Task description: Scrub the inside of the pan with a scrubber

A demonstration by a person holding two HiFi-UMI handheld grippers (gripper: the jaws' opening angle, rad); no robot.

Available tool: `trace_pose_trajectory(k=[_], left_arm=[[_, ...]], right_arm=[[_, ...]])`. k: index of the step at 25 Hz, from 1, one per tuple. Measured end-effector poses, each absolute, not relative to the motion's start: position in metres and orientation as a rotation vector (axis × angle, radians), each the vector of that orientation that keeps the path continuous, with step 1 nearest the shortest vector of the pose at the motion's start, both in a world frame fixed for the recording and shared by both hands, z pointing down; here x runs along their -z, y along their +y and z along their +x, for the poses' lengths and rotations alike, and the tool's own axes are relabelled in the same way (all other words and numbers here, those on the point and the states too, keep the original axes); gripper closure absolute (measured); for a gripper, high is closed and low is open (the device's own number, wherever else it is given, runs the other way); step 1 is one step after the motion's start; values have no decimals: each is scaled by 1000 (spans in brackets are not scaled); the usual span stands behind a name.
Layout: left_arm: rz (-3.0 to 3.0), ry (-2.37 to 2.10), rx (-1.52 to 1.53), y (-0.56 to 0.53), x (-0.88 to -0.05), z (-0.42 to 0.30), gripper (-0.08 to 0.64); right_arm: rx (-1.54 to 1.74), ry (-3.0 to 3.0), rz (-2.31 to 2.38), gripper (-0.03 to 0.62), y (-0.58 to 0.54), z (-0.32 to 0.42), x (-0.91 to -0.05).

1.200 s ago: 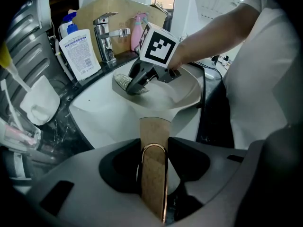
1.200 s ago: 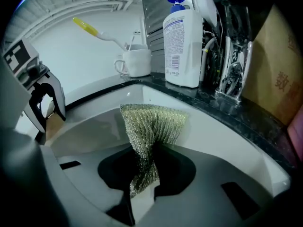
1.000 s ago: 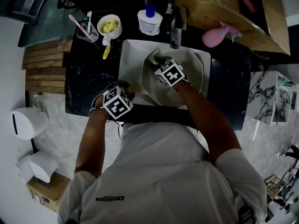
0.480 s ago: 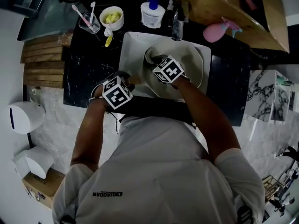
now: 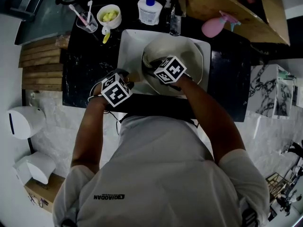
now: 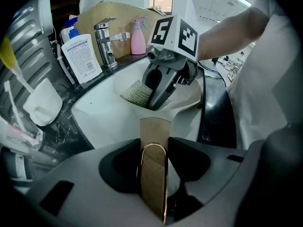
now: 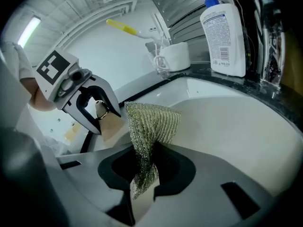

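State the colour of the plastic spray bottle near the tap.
Pink. The plastic spray bottle shows best in the left gripper view.

My head view is dim and underexposed: the black bench (image 5: 87,74) around the sink (image 5: 125,44) swallows detail, and the pan (image 5: 189,56) in the sink reads flat grey. The left gripper view and right gripper view are brighter, lit by a ceiling strip light (image 7: 29,28) high above the sink. Both are fisheye-bent, with dark vignetted corners.
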State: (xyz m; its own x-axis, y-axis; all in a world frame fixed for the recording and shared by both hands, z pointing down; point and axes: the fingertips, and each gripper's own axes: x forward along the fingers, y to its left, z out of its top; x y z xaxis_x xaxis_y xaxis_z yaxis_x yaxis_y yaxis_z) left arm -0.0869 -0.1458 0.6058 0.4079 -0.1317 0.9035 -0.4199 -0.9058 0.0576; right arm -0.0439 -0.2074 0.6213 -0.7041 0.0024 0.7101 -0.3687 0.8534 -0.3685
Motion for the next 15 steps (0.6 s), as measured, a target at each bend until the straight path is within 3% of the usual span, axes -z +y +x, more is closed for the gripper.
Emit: trace_pose_trajectory(k=[15], left_arm=[[2391,-484,-1499,-145,-605,-87,373]], right_arm=[[-675,-2171,-55,500,-145,-21,-619]])
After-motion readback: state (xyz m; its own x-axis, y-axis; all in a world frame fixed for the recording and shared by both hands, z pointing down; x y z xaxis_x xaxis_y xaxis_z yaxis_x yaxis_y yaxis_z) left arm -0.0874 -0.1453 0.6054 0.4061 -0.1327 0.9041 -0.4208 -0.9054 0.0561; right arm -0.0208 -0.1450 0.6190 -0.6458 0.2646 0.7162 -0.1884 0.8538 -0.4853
